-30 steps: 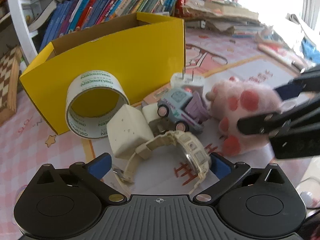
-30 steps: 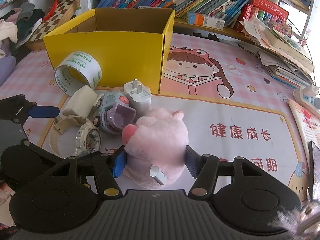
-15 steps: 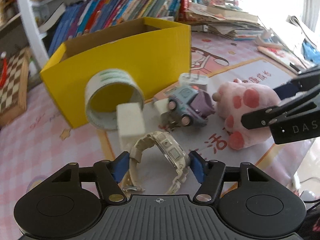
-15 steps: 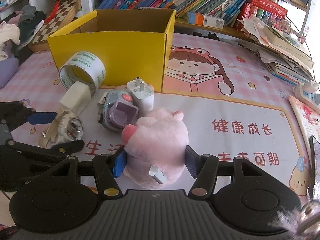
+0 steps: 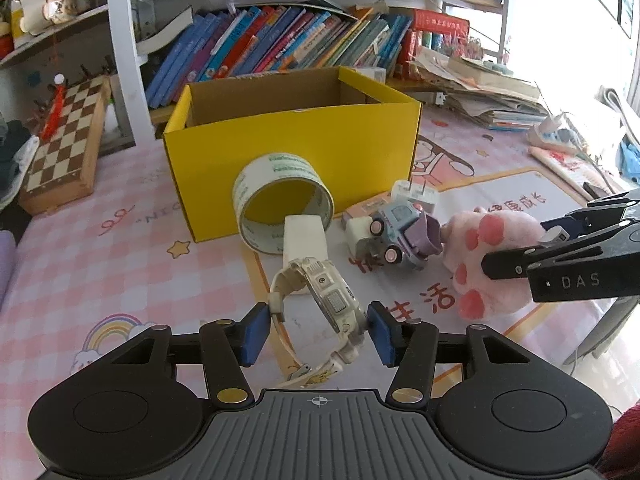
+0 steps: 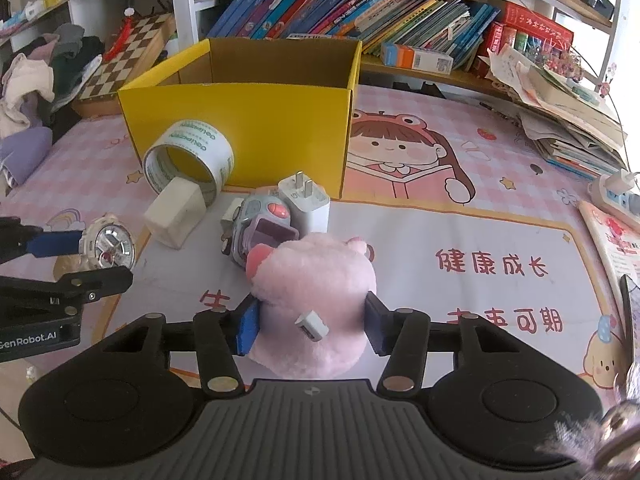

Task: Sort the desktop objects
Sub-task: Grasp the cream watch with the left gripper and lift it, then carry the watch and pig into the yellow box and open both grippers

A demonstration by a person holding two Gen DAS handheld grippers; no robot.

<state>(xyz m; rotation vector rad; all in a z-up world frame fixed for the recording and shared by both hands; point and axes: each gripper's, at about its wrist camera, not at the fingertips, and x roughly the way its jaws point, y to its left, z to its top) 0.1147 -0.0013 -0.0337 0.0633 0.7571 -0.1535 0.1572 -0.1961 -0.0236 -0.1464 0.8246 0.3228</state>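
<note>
Desk clutter awaits sorting: a yellow box stands open on a pink mat, and what shows of its inside looks empty, so nothing seems sorted yet.

Left wrist view: the left gripper is closing on a cream watch; its blue pads touch the strap on one side and the case on the other, and the watch seems lifted clear of the mat. Beyond it lie a white block and a tape roll leaning against the box front. To the right sit a toy car and a white plug. Farther right, the other gripper's dark fingers reach around a pink plush.

Right wrist view: the right gripper is closing on the plush, pads pressing into its fur on both sides; the plush appears to rest on the mat. The car touches the plush's far side, with the plug just behind it, near the box corner. At the left edge, the watch sits between the left gripper's fingers.

Judging by this, both pickups are underway; the tape, block, car and plug remain untouched.
</note>
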